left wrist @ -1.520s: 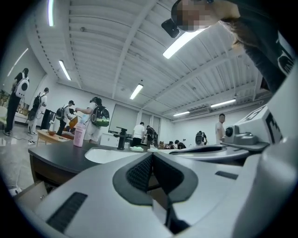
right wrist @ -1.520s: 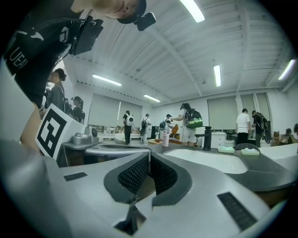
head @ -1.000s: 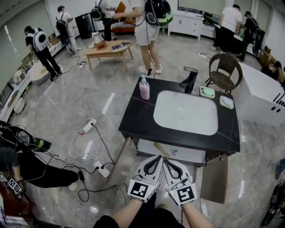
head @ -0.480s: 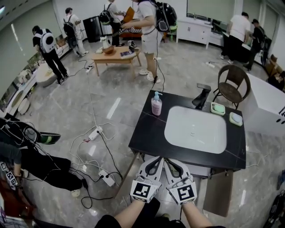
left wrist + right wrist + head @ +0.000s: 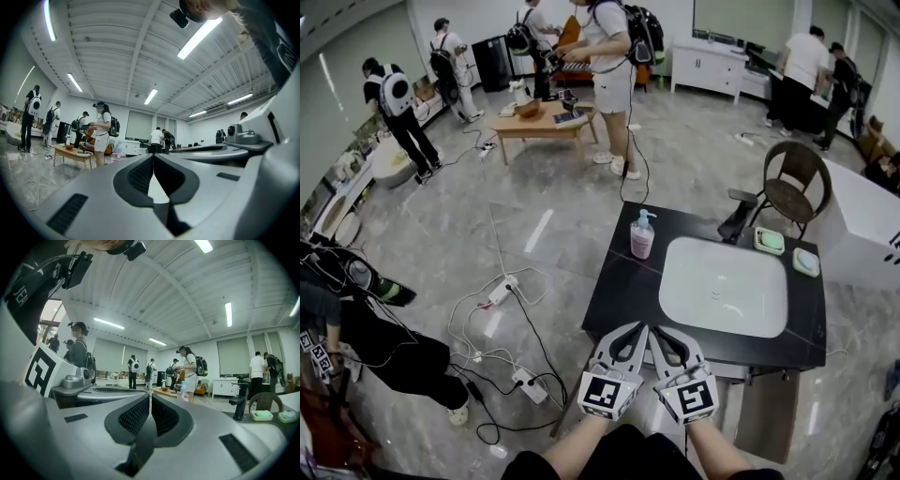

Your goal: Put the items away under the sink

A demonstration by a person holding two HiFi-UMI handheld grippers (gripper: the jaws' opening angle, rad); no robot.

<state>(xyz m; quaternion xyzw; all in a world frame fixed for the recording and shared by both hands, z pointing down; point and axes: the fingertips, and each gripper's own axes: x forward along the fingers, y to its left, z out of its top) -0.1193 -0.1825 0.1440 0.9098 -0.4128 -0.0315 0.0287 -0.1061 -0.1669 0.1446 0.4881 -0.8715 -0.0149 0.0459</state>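
Soap bottle (image 5: 642, 236) stands upright on the black tabletop (image 5: 619, 295), just left of the white sink (image 5: 727, 286); a green soap dish (image 5: 769, 241) lies behind the sink, near the faucet (image 5: 739, 216). Both tools — left tool (image 5: 636, 328), right tool (image 5: 653, 330) — are closed and empty, side by side at the tabletop's near edge.

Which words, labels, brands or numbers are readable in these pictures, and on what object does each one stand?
Nothing reads with certainty.
White letters on the dark sleeve: cut off, unreadable.
Pink soap bottle: label, if any, too small.
Marker cubes: square patterns only, no words.
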